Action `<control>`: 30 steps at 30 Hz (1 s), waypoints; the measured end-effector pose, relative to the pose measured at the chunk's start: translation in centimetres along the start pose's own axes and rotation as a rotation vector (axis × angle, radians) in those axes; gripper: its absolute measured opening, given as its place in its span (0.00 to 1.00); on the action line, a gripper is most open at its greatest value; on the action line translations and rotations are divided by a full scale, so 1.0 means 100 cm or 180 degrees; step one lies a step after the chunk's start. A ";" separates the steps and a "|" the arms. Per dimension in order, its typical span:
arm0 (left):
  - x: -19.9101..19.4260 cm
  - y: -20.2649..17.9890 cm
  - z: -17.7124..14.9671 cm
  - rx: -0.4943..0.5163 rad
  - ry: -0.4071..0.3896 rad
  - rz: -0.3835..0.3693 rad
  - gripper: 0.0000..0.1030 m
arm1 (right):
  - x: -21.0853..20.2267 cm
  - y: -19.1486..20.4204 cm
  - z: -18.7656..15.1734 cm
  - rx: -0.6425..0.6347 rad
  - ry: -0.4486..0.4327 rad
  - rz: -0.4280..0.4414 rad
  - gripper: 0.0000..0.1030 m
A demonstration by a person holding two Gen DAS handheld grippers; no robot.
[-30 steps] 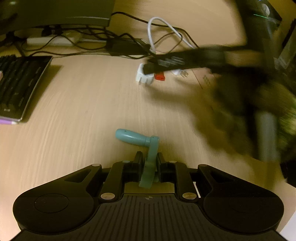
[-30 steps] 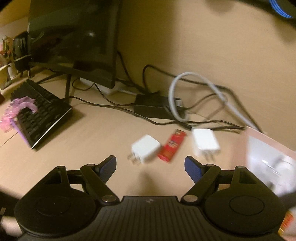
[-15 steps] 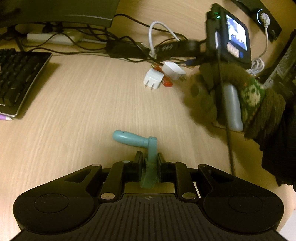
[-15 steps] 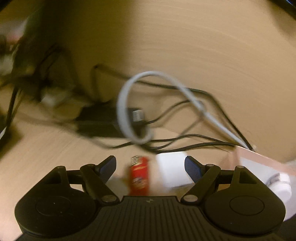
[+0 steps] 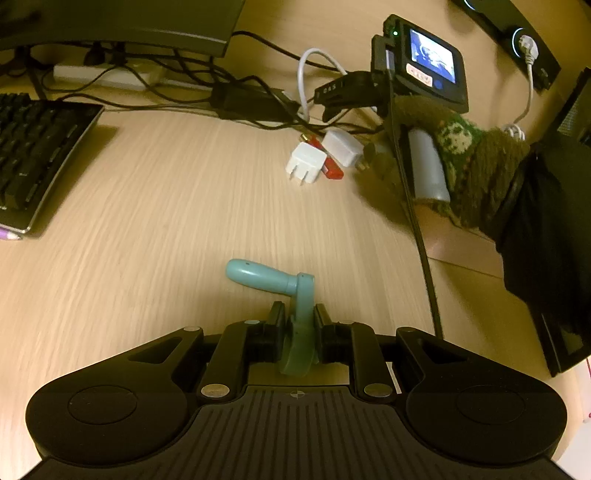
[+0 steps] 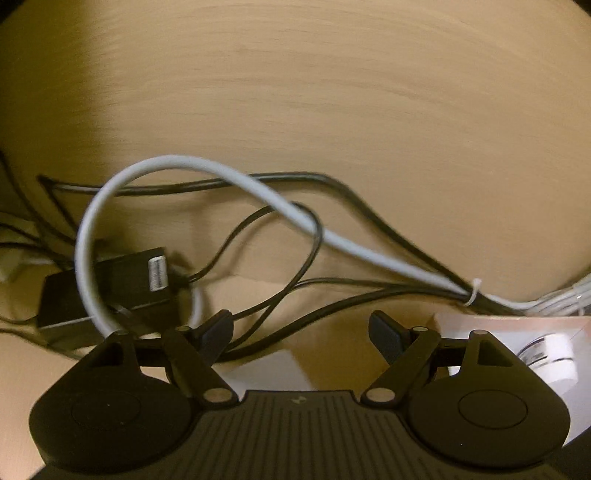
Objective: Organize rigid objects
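My left gripper [image 5: 300,319] is shut on a teal crank handle [image 5: 266,277], whose grip sticks out to the left just above the wooden desk [image 5: 166,221]. Two white plug chargers [image 5: 306,164] [image 5: 343,147] lie mid-desk with a red lighter-like stick [image 5: 330,170] between them. My right gripper [image 5: 332,105], held by a hand in a green knitted glove [image 5: 465,155], hovers over the right charger. In the right wrist view that gripper [image 6: 303,332] stands open, nothing between its fingers, with a white charger [image 6: 269,369] low between them, partly hidden.
A black keyboard [image 5: 33,155] lies at the left, a monitor base [image 5: 118,22] behind it. Black cables, a looped white cable [image 6: 177,166] and a black power adapter [image 6: 110,291] crowd the back. A pale pink box [image 6: 517,325] with a white object [image 6: 554,354] sits at the right.
My right gripper swept rightward and lower over the chargers; the red stick slid out of its view and one white charger now lies under its jaws. My left gripper stayed put, holding the teal handle.
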State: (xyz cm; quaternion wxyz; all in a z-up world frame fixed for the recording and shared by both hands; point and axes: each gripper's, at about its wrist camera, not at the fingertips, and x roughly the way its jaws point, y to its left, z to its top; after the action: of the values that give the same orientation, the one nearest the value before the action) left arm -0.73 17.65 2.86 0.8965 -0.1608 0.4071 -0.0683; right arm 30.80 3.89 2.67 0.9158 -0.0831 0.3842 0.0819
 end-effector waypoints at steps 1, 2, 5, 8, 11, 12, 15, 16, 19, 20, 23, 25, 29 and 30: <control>0.000 0.000 0.000 0.0005 0.0001 -0.0003 0.19 | 0.002 -0.003 0.003 0.0026 0.0032 0.0010 0.79; -0.001 0.000 0.000 -0.0001 0.0004 -0.0006 0.19 | 0.003 -0.003 0.004 0.0019 0.0081 0.0039 0.79; -0.001 0.002 0.000 -0.0039 0.0002 -0.0028 0.19 | 0.001 0.000 0.002 -0.0084 0.0160 0.0107 0.69; 0.000 0.004 0.001 -0.0053 -0.0009 -0.0037 0.20 | -0.008 0.004 -0.008 -0.0251 0.0204 0.0332 0.41; 0.000 0.005 0.002 -0.0043 -0.0008 -0.0032 0.20 | -0.022 0.012 -0.022 -0.0394 0.0262 0.0486 0.36; 0.000 0.005 0.002 -0.0030 -0.0007 -0.0028 0.20 | -0.028 0.015 -0.028 -0.0481 0.0242 0.0513 0.35; -0.001 0.004 0.001 -0.0016 -0.0007 -0.0006 0.20 | -0.052 0.022 -0.047 -0.0731 0.0218 0.0678 0.31; -0.001 0.004 0.001 -0.0026 -0.0003 0.0004 0.20 | -0.060 0.025 -0.051 -0.0799 0.0222 0.0739 0.30; -0.001 0.001 0.003 -0.0043 0.0016 0.0041 0.20 | -0.089 0.019 -0.076 -0.0996 0.0254 0.0940 0.28; -0.001 0.000 0.003 -0.0037 0.0023 0.0054 0.20 | -0.099 0.015 -0.085 -0.1060 0.0259 0.0987 0.28; 0.000 -0.004 0.003 -0.0051 0.0026 0.0107 0.20 | -0.126 0.000 -0.109 -0.1213 0.0273 0.1097 0.28; 0.001 -0.007 0.004 -0.0034 0.0047 0.0150 0.19 | -0.142 -0.007 -0.127 -0.1305 0.0263 0.1122 0.28; 0.003 -0.014 0.005 0.0076 0.0073 0.0245 0.18 | -0.174 -0.036 -0.145 -0.1269 0.0158 0.1191 0.46; 0.004 -0.016 0.005 0.0134 0.0067 0.0249 0.19 | -0.182 -0.045 -0.149 -0.1173 0.0114 0.1192 0.63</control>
State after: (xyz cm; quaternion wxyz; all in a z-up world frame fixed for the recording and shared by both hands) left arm -0.10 16.18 3.38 0.8973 -0.1251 0.4210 -0.0435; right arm 8.86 -5.25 5.87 0.8472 -0.1773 0.3877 0.3171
